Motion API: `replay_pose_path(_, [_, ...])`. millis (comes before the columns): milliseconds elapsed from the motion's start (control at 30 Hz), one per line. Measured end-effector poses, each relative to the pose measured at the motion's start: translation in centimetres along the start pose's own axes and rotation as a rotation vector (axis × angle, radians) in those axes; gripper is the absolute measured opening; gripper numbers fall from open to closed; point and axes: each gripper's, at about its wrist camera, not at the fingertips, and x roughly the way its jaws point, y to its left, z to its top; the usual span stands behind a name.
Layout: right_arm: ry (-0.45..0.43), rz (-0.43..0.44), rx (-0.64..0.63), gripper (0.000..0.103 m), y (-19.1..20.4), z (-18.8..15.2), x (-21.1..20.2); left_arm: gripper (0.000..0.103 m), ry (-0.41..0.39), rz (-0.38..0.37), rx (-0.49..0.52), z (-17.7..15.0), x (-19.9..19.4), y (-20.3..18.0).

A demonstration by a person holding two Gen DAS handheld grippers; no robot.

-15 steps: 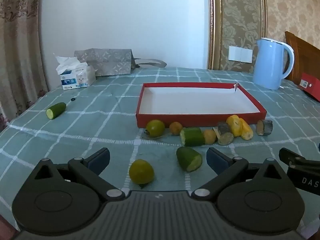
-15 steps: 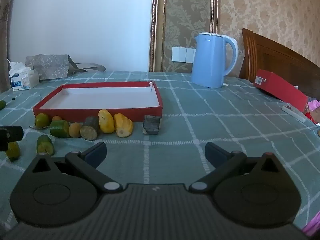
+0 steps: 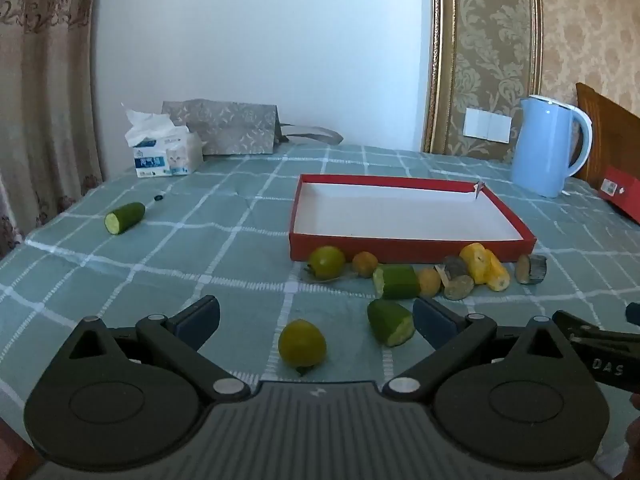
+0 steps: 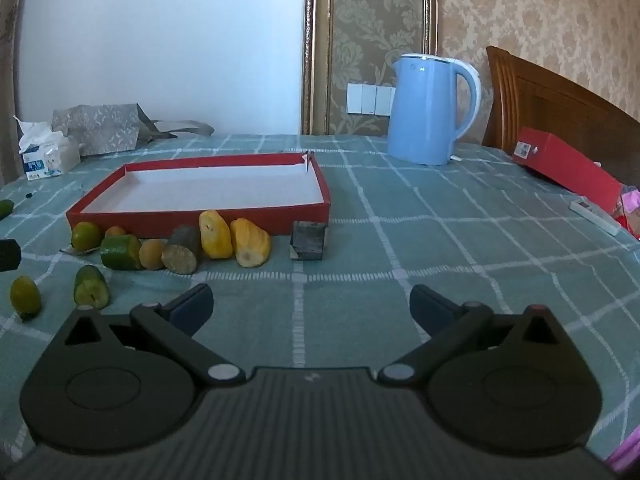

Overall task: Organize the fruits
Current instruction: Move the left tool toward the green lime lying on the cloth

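A shallow red tray with a white floor lies on the green checked cloth. Along its near wall sit a green citrus, small orange fruits, a cucumber piece, yellow corn pieces and dark chunks. Nearer, a yellow-green citrus and a cut cucumber end lie between the fingers of my left gripper, which is open and holds nothing. My right gripper is open over bare cloth, right of the fruit.
A lone cucumber piece lies far left. A tissue box and a grey bag stand at the back. A blue kettle is at the back right, with a red box and a white remote beside it.
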Motion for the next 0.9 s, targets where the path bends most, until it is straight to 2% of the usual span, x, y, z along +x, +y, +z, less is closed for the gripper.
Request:
replay_pose_path(167, [0.021, 0.002, -0.005, 0.103, 0.6, 0.3, 0.3, 0.103, 0.002, 0.028, 0.006, -0.1, -0.1, 0.2])
replay_pose_path(633, [0.000, -0.006, -0.058, 0.103, 2.4, 0.3, 0.0, 0.103, 0.019, 0.072, -0.004, -0.4, 0.6, 0.5])
replay_pose_path(900, [-0.002, -0.009, -0.058, 0.103, 2.5, 0.3, 0.4, 0.103, 0.030, 0.070, 0.006, -0.5, 0.9, 0.4])
